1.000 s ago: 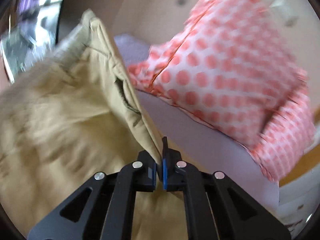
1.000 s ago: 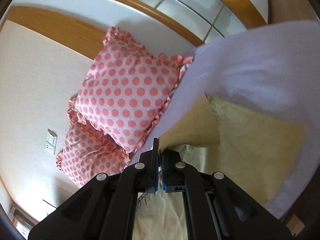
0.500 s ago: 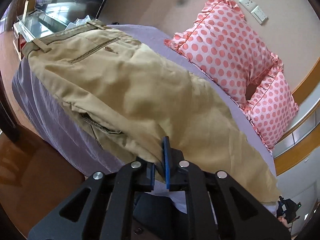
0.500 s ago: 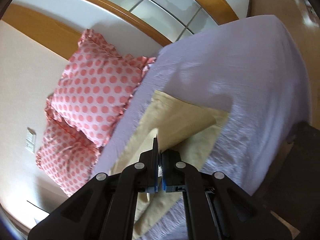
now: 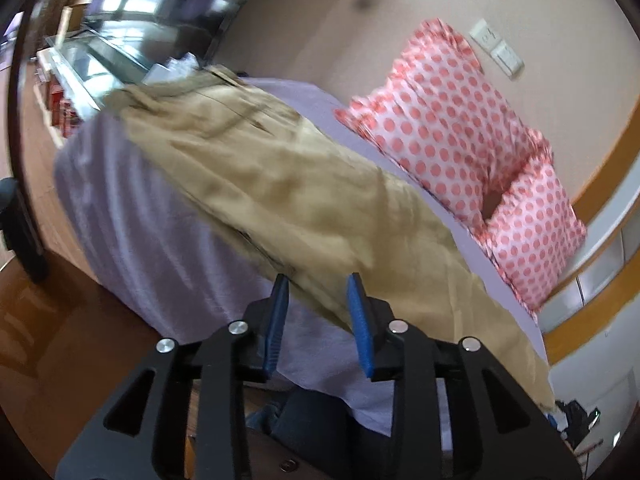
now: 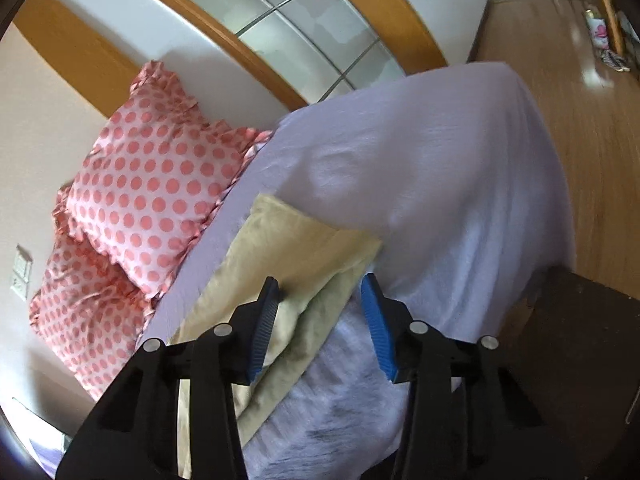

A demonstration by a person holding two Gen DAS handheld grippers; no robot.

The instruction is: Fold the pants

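Khaki pants lie lengthwise on the lavender-sheeted bed, waistband at the far end in the left wrist view, leg hems toward the right wrist cam. Both tools have just let go: half a sec earlier each pair of blue pads was pinched on the cloth's near edge, whereas now the left gripper stands spread w/ the pants' long edge lying in the gap, apparently not squeezed, and the right gripper is likewise wide apart, one pad over the khaki, the other over bare sheet. Nothing is held. Judging by the double layer visible at the hem end, one leg looks laid over the other, so the lengthwise fold seems set down and released; crosswise fold(s) appear left to do. Fabric at the waist end is rumpled and that view is blurred, so how neatly the edges line up can't be told. Two pink polka-dot pillows sit beside the pants, against the wall, apart from the cloth
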